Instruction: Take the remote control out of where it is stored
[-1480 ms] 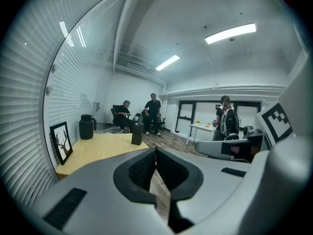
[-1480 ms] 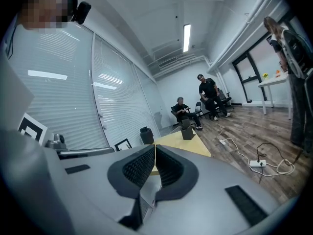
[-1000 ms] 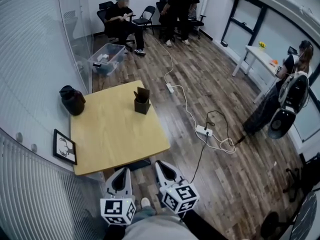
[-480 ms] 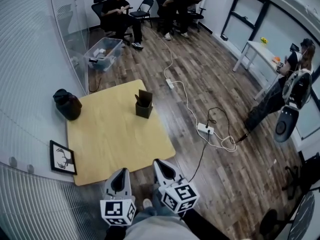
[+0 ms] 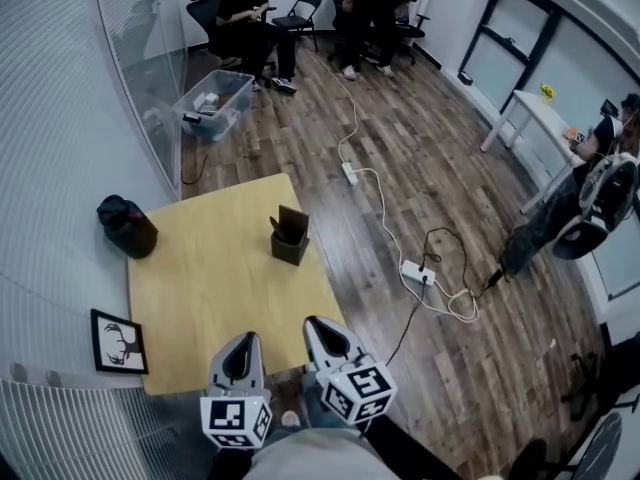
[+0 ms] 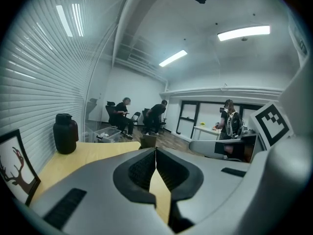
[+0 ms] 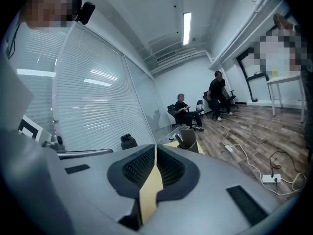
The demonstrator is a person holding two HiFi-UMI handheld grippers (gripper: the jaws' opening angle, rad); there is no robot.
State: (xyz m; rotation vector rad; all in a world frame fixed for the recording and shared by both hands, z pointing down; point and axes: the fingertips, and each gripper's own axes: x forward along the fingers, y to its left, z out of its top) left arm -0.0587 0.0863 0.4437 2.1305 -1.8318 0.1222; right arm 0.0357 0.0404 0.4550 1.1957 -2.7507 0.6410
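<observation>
On the table's (image 5: 200, 298) far half, head view, one dark holder (image 5: 289, 244) stands. The remote control (image 5: 290, 222) seems to stick upright from it, ahead of two grippers, and the right gripper (image 5: 322, 334) is slightly nearer than the left gripper (image 5: 240, 356).

Left gripper view: jaws closed together, empty, holder straight ahead.

Right gripper view: jaws also closed, holding nothing.

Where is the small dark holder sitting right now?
In the head view, the holder stands on the wooden table, near its right edge and to the right of the black jug.
</observation>
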